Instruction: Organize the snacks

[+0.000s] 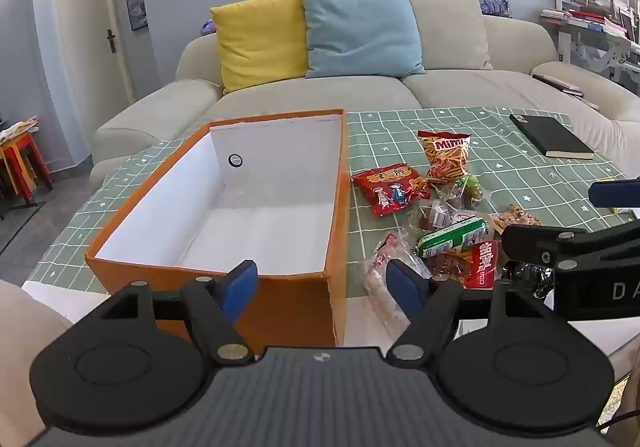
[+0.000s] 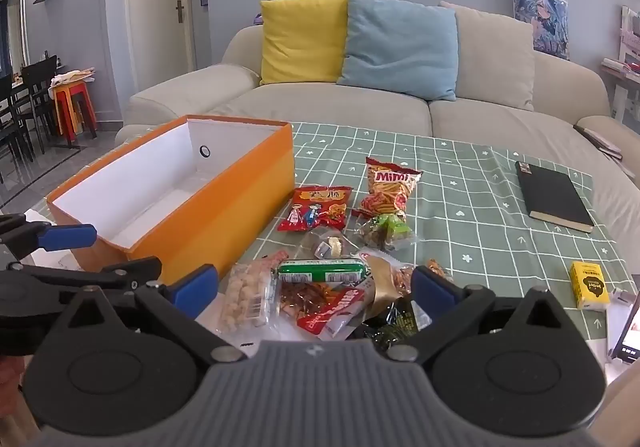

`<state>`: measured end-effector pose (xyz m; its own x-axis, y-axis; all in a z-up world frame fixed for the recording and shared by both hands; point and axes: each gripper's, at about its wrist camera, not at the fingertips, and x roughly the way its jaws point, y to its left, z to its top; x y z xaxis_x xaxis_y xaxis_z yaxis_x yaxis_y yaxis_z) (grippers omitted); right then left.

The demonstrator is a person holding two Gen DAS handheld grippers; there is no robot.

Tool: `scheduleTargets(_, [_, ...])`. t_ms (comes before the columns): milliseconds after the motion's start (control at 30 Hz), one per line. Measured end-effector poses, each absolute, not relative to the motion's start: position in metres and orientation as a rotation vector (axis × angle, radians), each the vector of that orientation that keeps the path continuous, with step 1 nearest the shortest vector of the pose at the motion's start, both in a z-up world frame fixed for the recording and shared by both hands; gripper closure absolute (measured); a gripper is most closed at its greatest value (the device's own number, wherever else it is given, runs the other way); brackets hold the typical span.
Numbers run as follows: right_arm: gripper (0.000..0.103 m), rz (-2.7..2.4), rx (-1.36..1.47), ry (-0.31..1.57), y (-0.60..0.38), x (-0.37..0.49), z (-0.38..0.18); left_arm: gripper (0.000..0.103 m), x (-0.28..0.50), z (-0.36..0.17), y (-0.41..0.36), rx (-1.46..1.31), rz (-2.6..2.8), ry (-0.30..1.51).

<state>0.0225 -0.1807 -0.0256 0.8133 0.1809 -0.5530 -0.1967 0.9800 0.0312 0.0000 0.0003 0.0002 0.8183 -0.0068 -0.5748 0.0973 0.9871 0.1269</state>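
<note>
An orange box [image 1: 280,303] with a white, empty inside stands on the green checked tablecloth [image 1: 400,123]; in the right wrist view the orange box [image 2: 224,215] is at left. Right of it lies a heap of snacks: a Mimi bag [image 2: 390,189], a red cartoon packet [image 2: 318,209], a green sausage roll [image 2: 320,271], a clear puffed-snack bag [image 2: 248,297]. My left gripper [image 1: 322,287] is open over the box's near right corner, holding nothing. Near the heap's front edge, my right gripper [image 2: 314,291] is open and empty. In the left wrist view the Mimi bag [image 1: 446,157] and green roll [image 1: 452,237] show.
A black notebook [image 2: 554,201] lies at the table's far right, a small yellow carton [image 2: 588,291] near its right edge beside a phone [image 2: 630,331]. A beige sofa [image 2: 340,103] with yellow and blue cushions stands behind the table. Red stools [image 2: 74,103] and dark chairs are at far left.
</note>
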Motion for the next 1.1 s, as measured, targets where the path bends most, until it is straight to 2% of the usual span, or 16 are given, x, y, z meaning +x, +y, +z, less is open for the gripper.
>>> scheduleTargets(1100, [0.004, 0.194, -0.03, 0.602, -0.1838, 0.0225, -0.0296, 0.017, 0.0024, -0.0011, -0.0008, 0.154, -0.055, 0.625])
